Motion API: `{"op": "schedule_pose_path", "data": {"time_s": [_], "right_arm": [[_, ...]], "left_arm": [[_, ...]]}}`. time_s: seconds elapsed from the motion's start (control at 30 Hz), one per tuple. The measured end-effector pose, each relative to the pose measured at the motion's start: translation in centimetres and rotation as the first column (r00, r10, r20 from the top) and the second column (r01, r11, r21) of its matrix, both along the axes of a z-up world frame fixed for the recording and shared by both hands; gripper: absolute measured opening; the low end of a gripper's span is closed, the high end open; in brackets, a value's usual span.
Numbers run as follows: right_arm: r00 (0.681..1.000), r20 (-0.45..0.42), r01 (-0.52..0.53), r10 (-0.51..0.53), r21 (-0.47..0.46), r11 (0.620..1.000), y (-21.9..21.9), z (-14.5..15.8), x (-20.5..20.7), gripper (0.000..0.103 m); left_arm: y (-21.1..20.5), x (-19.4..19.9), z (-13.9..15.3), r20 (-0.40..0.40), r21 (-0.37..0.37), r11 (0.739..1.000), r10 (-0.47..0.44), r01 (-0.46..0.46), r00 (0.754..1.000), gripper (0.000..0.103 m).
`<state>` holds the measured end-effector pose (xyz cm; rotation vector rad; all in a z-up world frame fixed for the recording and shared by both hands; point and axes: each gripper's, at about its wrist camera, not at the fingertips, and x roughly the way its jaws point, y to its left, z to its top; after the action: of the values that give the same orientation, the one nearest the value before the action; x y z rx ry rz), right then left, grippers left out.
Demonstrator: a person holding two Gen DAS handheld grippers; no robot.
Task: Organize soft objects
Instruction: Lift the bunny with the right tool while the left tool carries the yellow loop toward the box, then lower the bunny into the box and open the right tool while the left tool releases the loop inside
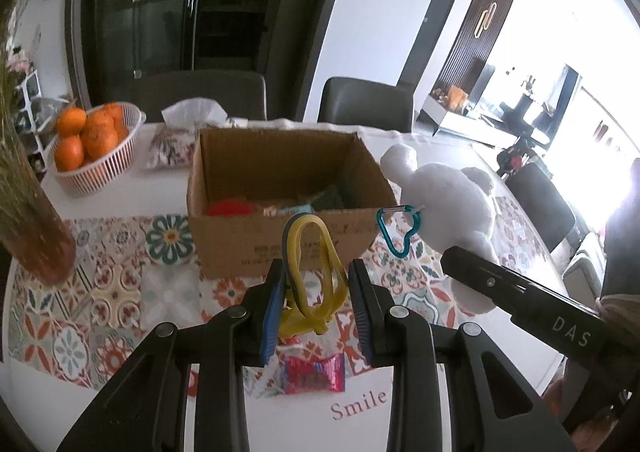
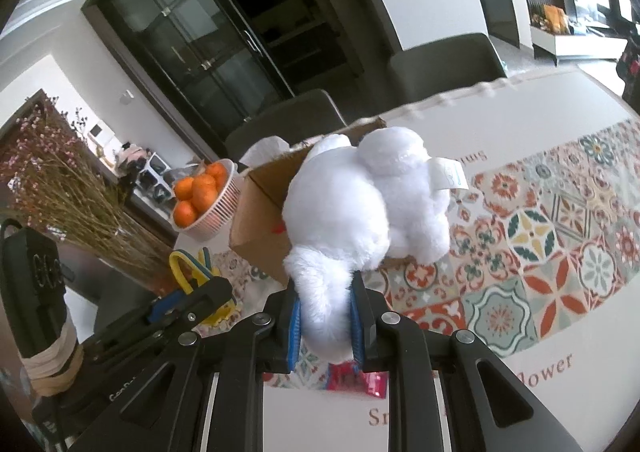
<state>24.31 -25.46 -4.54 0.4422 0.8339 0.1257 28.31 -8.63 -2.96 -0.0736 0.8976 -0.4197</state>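
1. Covering most of both views, a table (image 1: 516,316) with a patterned tile cloth (image 2: 532,252) bears everything else.
2. An open cardboard box (image 1: 280,220) sits mid-table, with red and mixed items inside.
3. The white plush toy (image 2: 360,212) hangs clear of the cloth in front of the box, a teal carabiner (image 1: 398,228) on it.
4. The right gripper (image 2: 325,326) points down at a slant; its blue pads (image 2: 295,328) pinch a limb of the plush toy.
5. The left gripper (image 1: 316,306) slants down likewise, jaws narrowed, its left pad (image 1: 271,316) against a yellow soft loop toy (image 1: 314,272); whether the right pad touches it I cannot tell.
6. A white basket (image 1: 108,164) of oranges (image 1: 86,132) stands far left.
7. A pink wrapper (image 1: 314,372) lies on the cloth below the grippers.
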Motion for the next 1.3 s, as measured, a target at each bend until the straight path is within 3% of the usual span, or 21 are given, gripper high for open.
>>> {"op": "schedule_pose_path", "data": {"time_s": [0.33,0.67,1.0,1.3], "right_arm": [[0.998,0.038,-0.042,0.042,-0.001,0.999,0.8,2.0,2.5,0.021],[0.996,0.044,-0.083,0.084,-0.029,0.996,1.6,2.8,5.9,0.021],[0.992,0.020,-0.122,0.124,-0.062,0.991,2.1,2.0,9.8,0.021],[0.984,-0.058,-0.174,0.171,-0.060,0.983,2.8,-0.4,13.4,0.021]], "left_arm": [[0.4,2.1,2.1,0.065,0.010,1.000,-0.009,0.008,0.998,0.032],[0.5,5.2,2.4,0.079,0.019,1.000,-0.015,0.013,0.997,0.032],[0.2,8.9,1.1,0.073,0.043,0.999,-0.025,0.022,0.997,0.032],[0.2,12.3,-1.3,0.035,0.069,0.997,-0.033,0.031,0.999,0.032]]}}
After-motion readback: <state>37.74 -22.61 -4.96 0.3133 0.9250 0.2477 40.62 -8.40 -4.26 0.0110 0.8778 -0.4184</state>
